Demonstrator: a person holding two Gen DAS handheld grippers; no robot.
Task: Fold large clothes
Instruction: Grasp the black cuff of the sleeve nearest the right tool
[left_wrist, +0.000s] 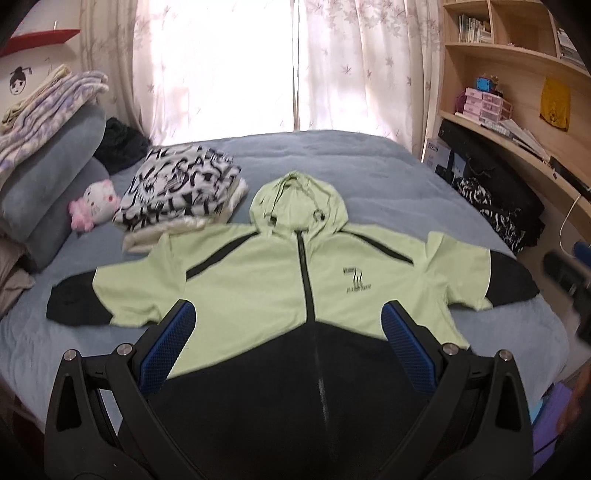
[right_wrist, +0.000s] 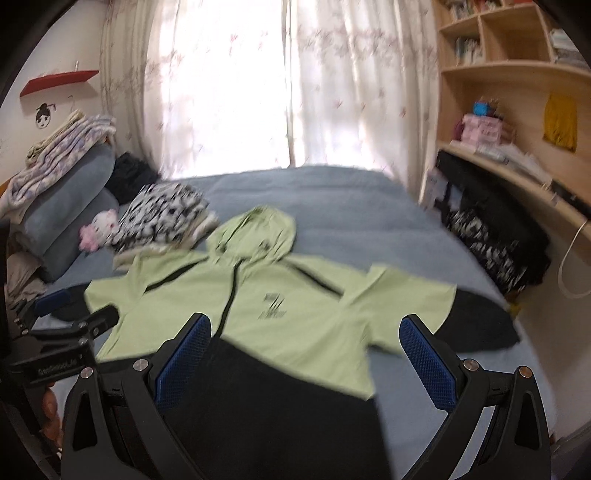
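- Hoodie (left_wrist: 295, 280) spread flat, front up, sleeves out, near bed's (left_wrist: 369, 166) front edge; no fold made yet.
- Left gripper (left_wrist: 288, 332) and right gripper (right_wrist: 306, 350): jaws wide apart, holding nothing, above the hem.
- Folded patterned garment (left_wrist: 181, 188) near bed's left edge suggests one item done.

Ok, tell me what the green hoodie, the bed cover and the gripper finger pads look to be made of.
Green hoodie: soft matte knit, probably fleece or jersey; it lies limp with shallow creases and no shine. Bed cover: blue-grey cloth, seemingly quilted; faint stitched ridges show. Finger pads: blue, likely rubber or textured plastic, judging by the fine grid pattern, set on smooth black plastic-looking fingers.
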